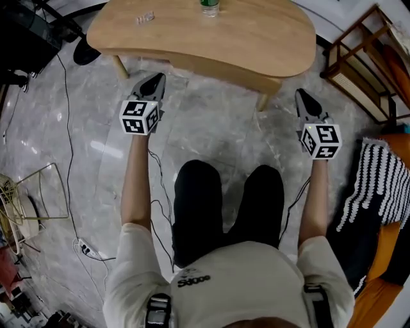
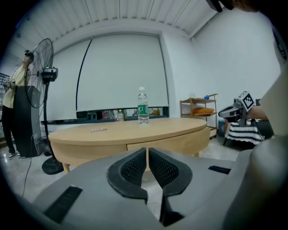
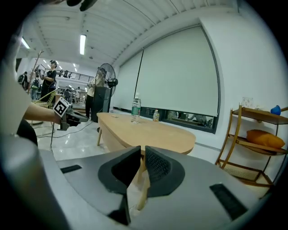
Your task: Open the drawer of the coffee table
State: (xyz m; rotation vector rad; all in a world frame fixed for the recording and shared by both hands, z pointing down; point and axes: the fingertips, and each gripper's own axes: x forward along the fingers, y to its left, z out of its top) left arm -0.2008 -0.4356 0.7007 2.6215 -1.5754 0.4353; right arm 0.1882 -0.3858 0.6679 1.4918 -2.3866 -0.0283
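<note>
The light wooden coffee table (image 1: 256, 32) stands just ahead of the person's knees. Its drawer front (image 2: 180, 139) shows as a seamed panel in the table's side, closed. My left gripper (image 1: 154, 80) hangs short of the table's near edge on the left, and its jaws (image 2: 147, 152) are shut with nothing between them. My right gripper (image 1: 300, 95) is held beside the table's right leg, also apart from the wood. Its jaws (image 3: 141, 152) are shut and hold nothing. Each gripper shows in the other's view, the right gripper (image 2: 231, 112) and the left gripper (image 3: 67, 117).
A water bottle (image 1: 209, 6) and a small pale item (image 1: 145, 18) lie on the tabletop. A wooden shelf (image 1: 365, 57) and a striped cloth (image 1: 378, 186) are on the right. A fan base (image 1: 86, 51), floor cables (image 1: 67, 128) and a wire rack (image 1: 38, 192) are on the left.
</note>
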